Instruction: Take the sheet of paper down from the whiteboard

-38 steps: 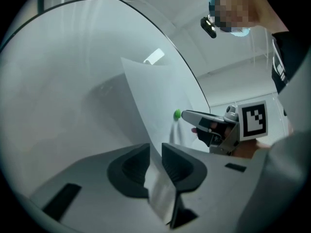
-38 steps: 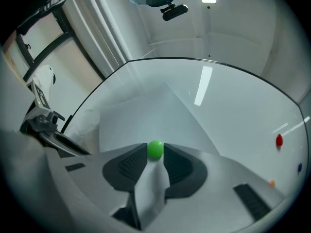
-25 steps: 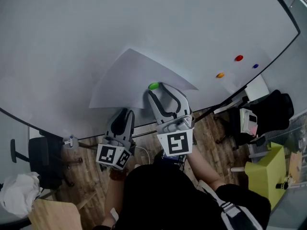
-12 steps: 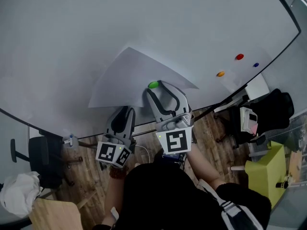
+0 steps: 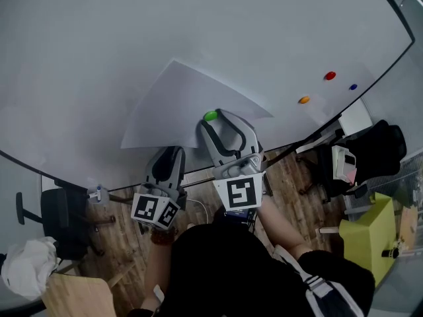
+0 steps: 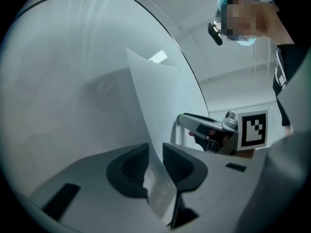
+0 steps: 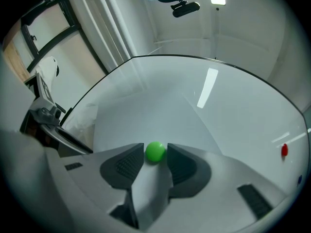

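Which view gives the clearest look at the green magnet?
The right gripper view: the green magnet sits large between the right gripper's jaws. The head view shows it small at that gripper's tip; the left gripper view only a green sliver.

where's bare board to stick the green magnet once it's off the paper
The whiteboard is bare above and left of the sheet of paper, and between its right corner and the orange magnet. Crowded along the sheet's lower edge: left gripper, right gripper, green magnet.
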Demonstrator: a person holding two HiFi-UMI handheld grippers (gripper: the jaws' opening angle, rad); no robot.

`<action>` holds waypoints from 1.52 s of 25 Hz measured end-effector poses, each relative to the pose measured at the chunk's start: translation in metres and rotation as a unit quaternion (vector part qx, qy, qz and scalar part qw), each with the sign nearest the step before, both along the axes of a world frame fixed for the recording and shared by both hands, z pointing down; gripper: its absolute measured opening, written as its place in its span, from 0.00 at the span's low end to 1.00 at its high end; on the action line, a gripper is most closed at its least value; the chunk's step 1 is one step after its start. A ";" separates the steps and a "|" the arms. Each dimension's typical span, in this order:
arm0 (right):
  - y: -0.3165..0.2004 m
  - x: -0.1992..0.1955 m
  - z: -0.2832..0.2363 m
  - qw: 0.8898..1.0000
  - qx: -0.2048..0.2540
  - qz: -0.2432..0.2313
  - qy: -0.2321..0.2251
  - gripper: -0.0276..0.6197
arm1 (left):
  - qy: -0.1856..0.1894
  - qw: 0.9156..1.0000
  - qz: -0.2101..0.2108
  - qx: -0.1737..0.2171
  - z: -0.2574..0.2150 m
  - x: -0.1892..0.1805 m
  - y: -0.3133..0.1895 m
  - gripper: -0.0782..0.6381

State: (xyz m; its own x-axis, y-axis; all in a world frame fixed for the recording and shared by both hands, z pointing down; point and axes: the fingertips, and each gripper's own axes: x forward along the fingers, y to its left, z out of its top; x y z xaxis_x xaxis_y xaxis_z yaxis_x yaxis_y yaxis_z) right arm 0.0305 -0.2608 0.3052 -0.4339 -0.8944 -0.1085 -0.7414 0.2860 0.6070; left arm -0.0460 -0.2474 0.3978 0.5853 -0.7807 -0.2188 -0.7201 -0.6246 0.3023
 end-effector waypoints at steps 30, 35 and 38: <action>-0.001 -0.001 0.001 1.000 0.007 0.014 0.011 0.23 | 0.024 0.999 -0.005 0.023 -0.010 -0.007 -0.006 0.22; -0.002 -0.001 0.000 1.000 0.007 0.014 0.010 0.23 | 0.038 0.999 0.004 0.023 -0.012 -0.006 -0.006 0.22; -0.002 -0.001 0.001 1.000 0.007 0.015 0.010 0.23 | 0.038 0.999 0.010 0.026 -0.014 -0.004 -0.006 0.22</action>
State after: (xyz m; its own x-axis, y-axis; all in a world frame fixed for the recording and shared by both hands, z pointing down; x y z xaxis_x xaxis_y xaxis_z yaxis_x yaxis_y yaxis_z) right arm 0.0292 -0.2625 0.3059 -0.4087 -0.9056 -0.1131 -0.7372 0.2545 0.6259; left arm -0.0499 -0.2536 0.3840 0.5803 -0.7555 -0.3042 -0.6835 -0.6548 0.3225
